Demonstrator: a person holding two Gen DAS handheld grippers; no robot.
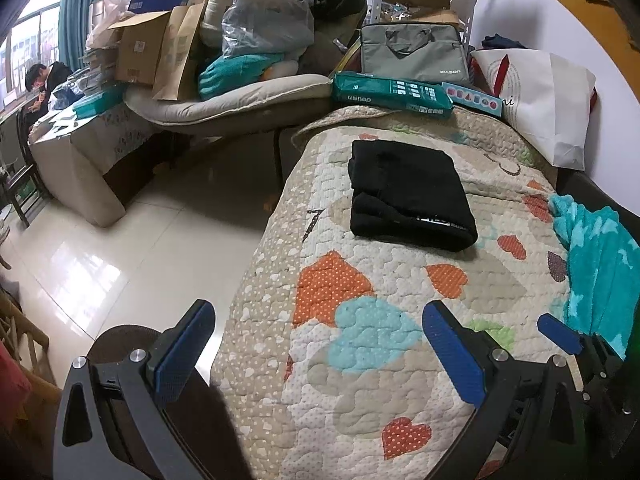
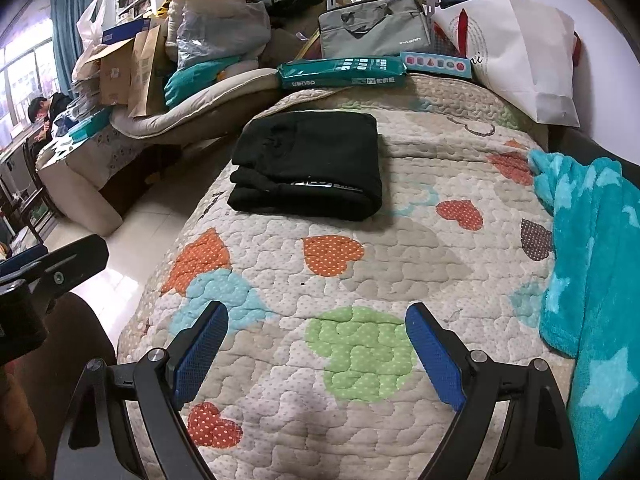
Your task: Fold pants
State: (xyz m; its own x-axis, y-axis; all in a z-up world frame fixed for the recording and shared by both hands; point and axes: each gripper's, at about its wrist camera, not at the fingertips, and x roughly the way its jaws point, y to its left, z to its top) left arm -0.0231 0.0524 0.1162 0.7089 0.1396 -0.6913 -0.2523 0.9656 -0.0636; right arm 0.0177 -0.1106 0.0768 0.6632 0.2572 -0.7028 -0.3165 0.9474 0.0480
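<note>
Folded pants on quilt.
Left gripper, right gripper: wide, holding nothing; pants print unreadable.

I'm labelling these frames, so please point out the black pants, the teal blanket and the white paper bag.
black pants (image 2: 308, 160), right wrist view, middle of the folded top layer.
teal blanket (image 2: 592, 248), right wrist view, its fluffy upper part.
white paper bag (image 1: 548, 104), left wrist view, its front panel.
</note>
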